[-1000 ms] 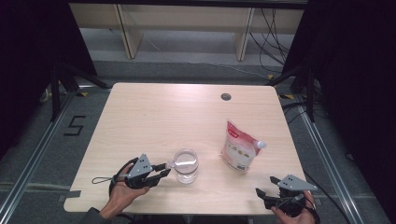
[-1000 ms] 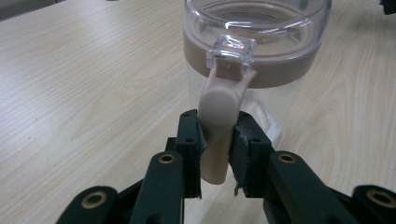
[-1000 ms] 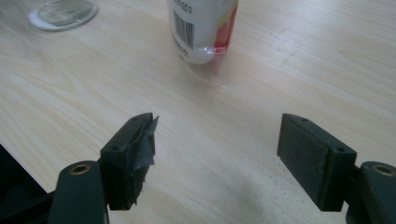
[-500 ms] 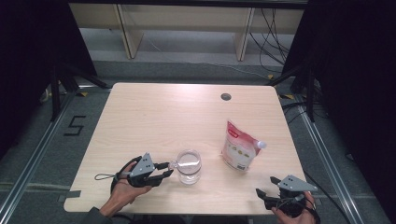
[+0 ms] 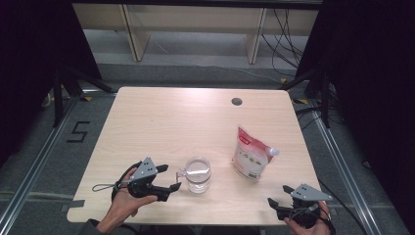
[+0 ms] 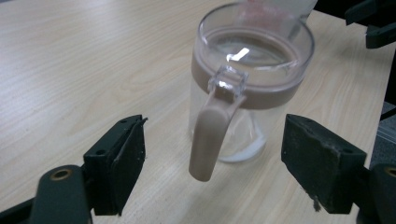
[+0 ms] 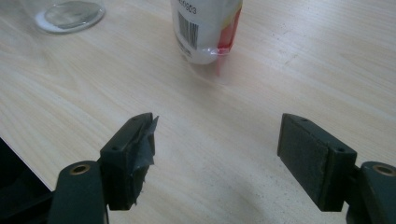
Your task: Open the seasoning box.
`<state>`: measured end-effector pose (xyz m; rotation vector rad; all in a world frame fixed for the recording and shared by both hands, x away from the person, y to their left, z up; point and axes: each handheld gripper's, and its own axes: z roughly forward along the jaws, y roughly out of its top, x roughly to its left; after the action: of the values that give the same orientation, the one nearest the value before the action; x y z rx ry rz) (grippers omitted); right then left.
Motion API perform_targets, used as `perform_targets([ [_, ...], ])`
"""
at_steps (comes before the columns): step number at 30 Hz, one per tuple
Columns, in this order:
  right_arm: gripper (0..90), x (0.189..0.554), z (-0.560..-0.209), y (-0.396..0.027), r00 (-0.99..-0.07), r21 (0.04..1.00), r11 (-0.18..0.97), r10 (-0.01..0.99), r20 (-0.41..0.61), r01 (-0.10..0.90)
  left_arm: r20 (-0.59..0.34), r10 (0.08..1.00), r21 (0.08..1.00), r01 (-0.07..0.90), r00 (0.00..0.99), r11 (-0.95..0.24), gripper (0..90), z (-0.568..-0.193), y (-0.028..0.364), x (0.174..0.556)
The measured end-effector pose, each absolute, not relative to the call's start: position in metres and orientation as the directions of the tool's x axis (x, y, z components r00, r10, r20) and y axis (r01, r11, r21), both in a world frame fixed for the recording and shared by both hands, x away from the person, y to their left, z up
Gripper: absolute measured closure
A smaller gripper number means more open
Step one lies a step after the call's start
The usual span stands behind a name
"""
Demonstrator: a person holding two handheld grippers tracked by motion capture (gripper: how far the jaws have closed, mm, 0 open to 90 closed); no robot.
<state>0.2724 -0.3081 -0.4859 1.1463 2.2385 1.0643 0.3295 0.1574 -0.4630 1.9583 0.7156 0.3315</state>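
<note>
A clear jug [image 5: 198,175] with a brown lid band and a brown handle [image 6: 210,140] stands upright near the table's front. My left gripper [image 5: 170,177] is just left of it and open. Its jaws have just been opening, and the handle hangs between the pads [image 6: 128,158] without touching them. A white and red spouted pouch [image 5: 252,154] stands to the right of the jug. My right gripper [image 5: 279,196] rests open at the front right corner, with bare wood between its pads [image 7: 308,154]. The pouch's lower part [image 7: 205,28] is ahead of it.
The light wooden table [image 5: 186,122] has a round cable hole [image 5: 237,102] at the back right. The jug's base [image 7: 67,14] appears at the top left of the right gripper view. The floor to the left carries a taped "5" [image 5: 78,131].
The left gripper's jaws have spread apart off the jug's handle, and that hand has lifted slightly. The jug, the pouch and the right gripper stay where they were.
</note>
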Motion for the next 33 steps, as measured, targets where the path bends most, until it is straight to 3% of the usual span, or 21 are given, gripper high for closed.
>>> perform_targets([
  [6, 28.5, 0.269, -0.485, -0.305, -0.558, 0.776, 0.329, 0.829, 0.036, 0.539, -0.113, 0.624, 0.875, 0.376, 0.773, -0.306, 21.9, -0.456, 0.159, 0.326],
  [10, 28.9, 0.268, -0.484, -0.304, -0.562, 0.779, 0.32, 0.825, 0.05, 0.539, -0.12, 0.634, 0.879, 0.378, 0.764, -0.29, 27.5, -0.452, 0.157, 0.323],
  [16, 31.5, 0.268, -0.481, -0.303, -0.6, 0.791, 0.35, 0.8, 0.026, 0.502, -0.085, 0.653, 0.905, 0.333, 0.752, -0.266, 45.7, -0.443, 0.16, 0.321],
  [21, 32.8, 0.268, -0.482, -0.298, -0.614, 0.788, 0.368, 0.789, 0.016, 0.493, -0.093, 0.658, 0.924, 0.312, 0.747, -0.223, 74.6, -0.441, 0.16, 0.321],
  [25, 33.2, 0.266, -0.481, -0.296, -0.609, 0.788, 0.365, 0.793, 0.016, 0.496, -0.087, 0.652, 0.925, 0.305, 0.753, -0.229, 87.6, -0.439, 0.152, 0.322],
  [33, 33.4, 0.268, -0.481, -0.294, -0.625, 0.796, 0.382, 0.781, -0.006, 0.47, -0.09, 0.655, 0.925, 0.307, 0.75, -0.224, 89.2, -0.443, 0.144, 0.328],
])
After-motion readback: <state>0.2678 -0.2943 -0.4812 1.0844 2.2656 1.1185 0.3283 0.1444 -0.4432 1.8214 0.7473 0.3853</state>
